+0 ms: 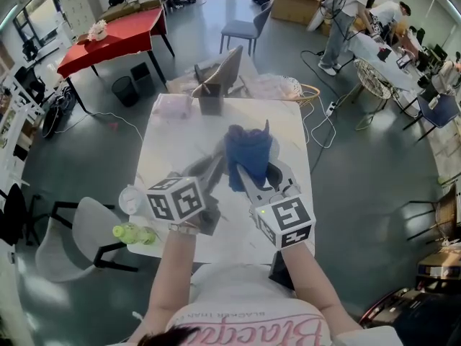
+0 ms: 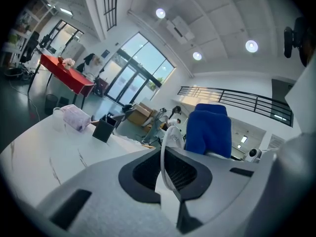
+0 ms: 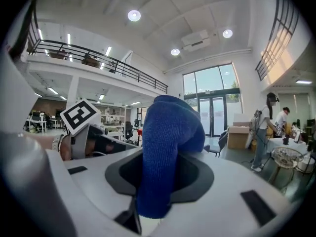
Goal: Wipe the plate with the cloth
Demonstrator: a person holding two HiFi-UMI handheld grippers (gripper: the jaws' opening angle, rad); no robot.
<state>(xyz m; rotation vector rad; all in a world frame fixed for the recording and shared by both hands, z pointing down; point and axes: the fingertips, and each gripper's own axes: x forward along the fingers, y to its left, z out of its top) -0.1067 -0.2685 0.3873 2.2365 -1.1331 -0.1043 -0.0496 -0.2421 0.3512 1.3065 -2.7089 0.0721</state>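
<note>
Table [image 1: 288, 132] bare across the middle; black holder [image 1: 210, 105] at far edge, green bottle [image 1: 133, 233] at near-left corner. Left gripper [image 1: 215, 173] fingers pinch the plate [image 2: 173, 136] by its rim, plate upright on edge above the table. Right gripper [image 1: 247, 179] fingers clamp the blue cloth [image 3: 165, 147], bunched upward, just beside the plate.

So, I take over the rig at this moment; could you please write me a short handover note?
Left gripper: shut on the plate, held on edge above the table.
Right gripper: shut on the blue cloth, close beside the plate; contact cannot be told.
Done: both things picked up.
To do: rub the blue cloth over the plate; how much is already wiped does not show.
</note>
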